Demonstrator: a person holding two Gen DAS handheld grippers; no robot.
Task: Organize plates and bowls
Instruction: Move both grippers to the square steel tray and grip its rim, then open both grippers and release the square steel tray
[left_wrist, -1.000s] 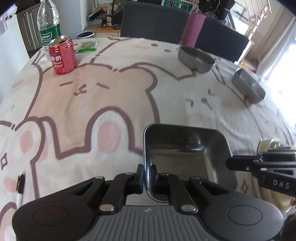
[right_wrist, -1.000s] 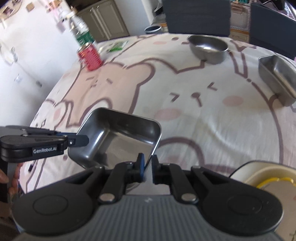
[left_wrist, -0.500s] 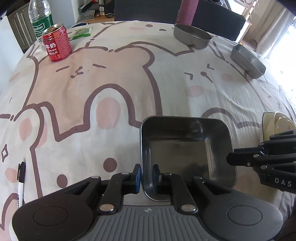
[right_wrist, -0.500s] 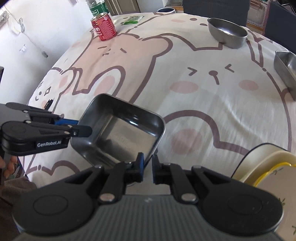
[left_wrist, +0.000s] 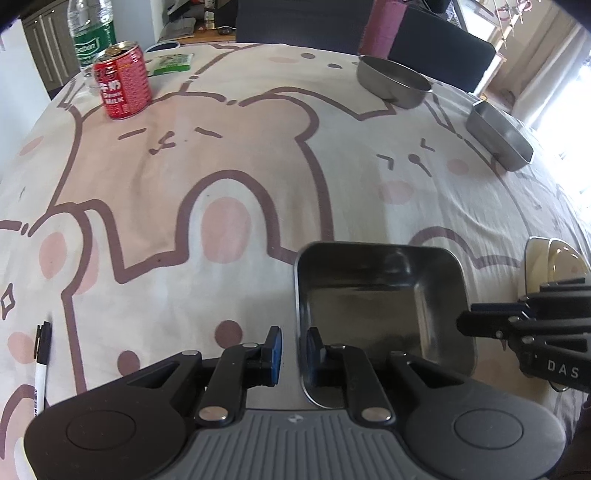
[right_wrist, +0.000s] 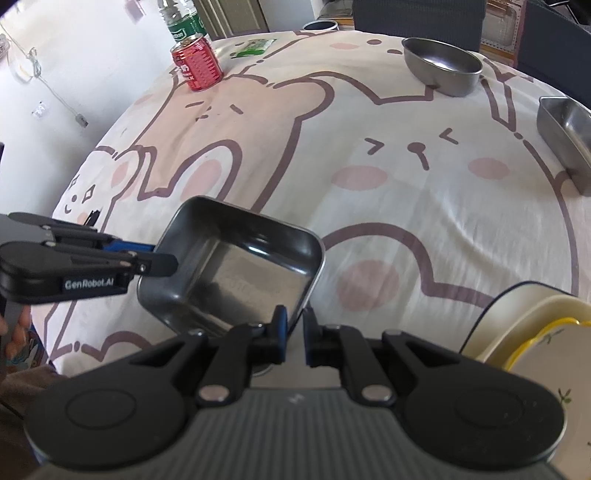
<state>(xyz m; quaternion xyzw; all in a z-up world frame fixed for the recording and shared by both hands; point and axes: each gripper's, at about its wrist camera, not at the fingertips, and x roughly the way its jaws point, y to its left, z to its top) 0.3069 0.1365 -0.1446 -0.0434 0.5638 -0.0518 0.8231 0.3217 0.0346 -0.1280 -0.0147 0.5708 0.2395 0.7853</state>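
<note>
The left gripper (left_wrist: 294, 345) is opening off the rim of the square steel tray (left_wrist: 380, 295), which sits between its pads; the right gripper (right_wrist: 294, 328) stays clenched on the opposite rim. A round bowl (left_wrist: 393, 81) and second tray (left_wrist: 498, 138) remain unsorted across the tablecloth (left_wrist: 221, 147)

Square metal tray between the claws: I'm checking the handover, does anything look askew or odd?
The square tray sits skewed to the right claw, which pinches its rim. The left claw is opening, rim between its pads. Nothing is spilled.

Right gripper (right_wrist: 294, 325) on square tray (right_wrist: 236, 273) rim
</note>
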